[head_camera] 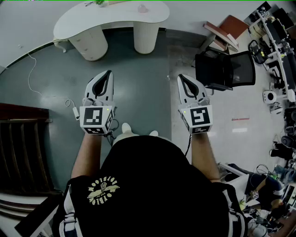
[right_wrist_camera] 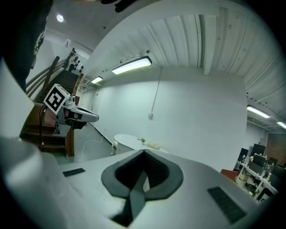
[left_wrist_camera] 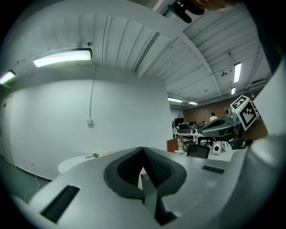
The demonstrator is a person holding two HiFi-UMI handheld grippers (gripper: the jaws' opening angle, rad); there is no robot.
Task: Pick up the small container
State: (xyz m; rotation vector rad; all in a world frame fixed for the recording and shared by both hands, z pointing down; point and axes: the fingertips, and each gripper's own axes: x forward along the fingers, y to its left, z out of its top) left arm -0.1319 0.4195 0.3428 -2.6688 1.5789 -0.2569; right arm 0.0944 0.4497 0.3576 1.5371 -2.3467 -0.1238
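**A:** Head view: the grey left tongs [head_camera: 108, 74] and grey right tongs [head_camera: 181, 77] are both closed tip to tip and empty, above the grey floor [head_camera: 138, 78].

**B:** Where's the small container?

**A:** It may be that small pale object [head_camera: 142, 8] on the white curved bench [head_camera: 78, 21], well apart from us. It's too small to tell.

**B:** It's probably light, perhaps slippery. Pinch it across its sides.

Lab-office: cluttered equipment benches [head_camera: 279, 51], office chair [head_camera: 225, 69] — curved white table [head_camera: 111, 19].
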